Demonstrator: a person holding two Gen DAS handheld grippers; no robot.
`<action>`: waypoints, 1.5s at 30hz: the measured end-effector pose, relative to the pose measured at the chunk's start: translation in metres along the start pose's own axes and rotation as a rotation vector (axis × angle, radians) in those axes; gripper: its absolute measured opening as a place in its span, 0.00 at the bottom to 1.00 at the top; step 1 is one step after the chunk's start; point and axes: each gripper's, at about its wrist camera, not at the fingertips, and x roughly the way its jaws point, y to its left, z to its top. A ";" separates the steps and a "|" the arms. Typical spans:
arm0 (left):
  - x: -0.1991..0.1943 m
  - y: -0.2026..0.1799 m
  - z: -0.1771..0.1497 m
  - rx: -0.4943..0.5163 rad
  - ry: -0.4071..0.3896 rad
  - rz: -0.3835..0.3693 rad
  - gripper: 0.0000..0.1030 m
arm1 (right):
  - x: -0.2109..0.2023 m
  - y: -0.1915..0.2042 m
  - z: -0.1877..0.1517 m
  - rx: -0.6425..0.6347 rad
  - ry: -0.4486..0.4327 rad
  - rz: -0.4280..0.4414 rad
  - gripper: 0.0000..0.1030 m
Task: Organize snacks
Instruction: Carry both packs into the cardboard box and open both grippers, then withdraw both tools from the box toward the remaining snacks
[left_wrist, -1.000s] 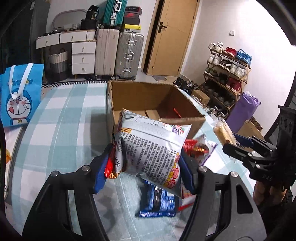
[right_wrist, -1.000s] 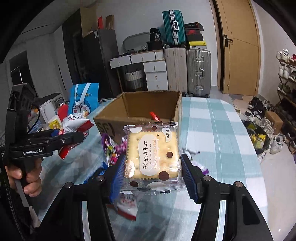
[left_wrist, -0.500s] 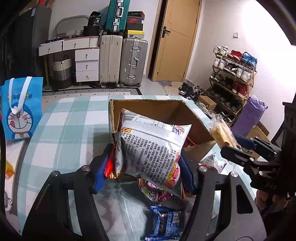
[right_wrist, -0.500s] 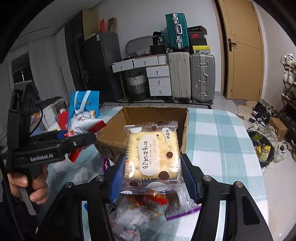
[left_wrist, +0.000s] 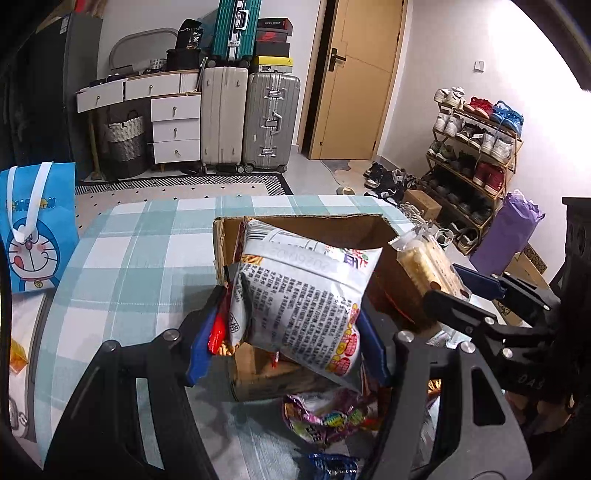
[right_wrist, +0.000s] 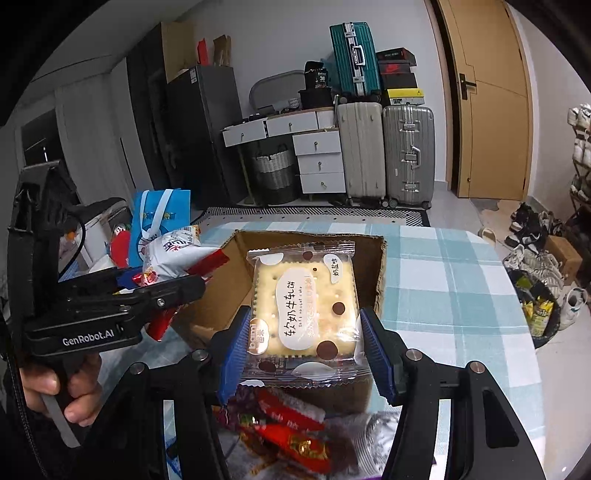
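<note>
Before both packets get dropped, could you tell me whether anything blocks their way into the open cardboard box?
Nothing visible does. The brown cardboard box is open-topped, with the white printed snack bag and clear-wrapped cracker packet held at its near rim.

We have carried both snacks forward: the white chip bag (left_wrist: 295, 295) in our left gripper (left_wrist: 288, 339) now hangs over the near wall of the cardboard box (left_wrist: 373, 225), where a second ago it was short of it. The cracker packet (right_wrist: 304, 306) in our right gripper (right_wrist: 306, 350) has likewise come over the box's near edge, and the loose wrappers (right_wrist: 291, 435) have slid beneath us.
</note>
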 end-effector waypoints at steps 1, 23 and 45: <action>0.004 0.000 0.002 0.000 0.002 0.007 0.62 | 0.003 -0.001 0.001 0.001 -0.001 0.000 0.57; 0.085 -0.014 0.016 0.043 0.066 0.047 0.62 | 0.054 -0.017 0.015 0.000 0.032 0.003 0.57; 0.054 -0.007 0.004 0.021 0.052 0.009 0.99 | 0.006 -0.025 0.009 0.001 -0.040 -0.029 0.99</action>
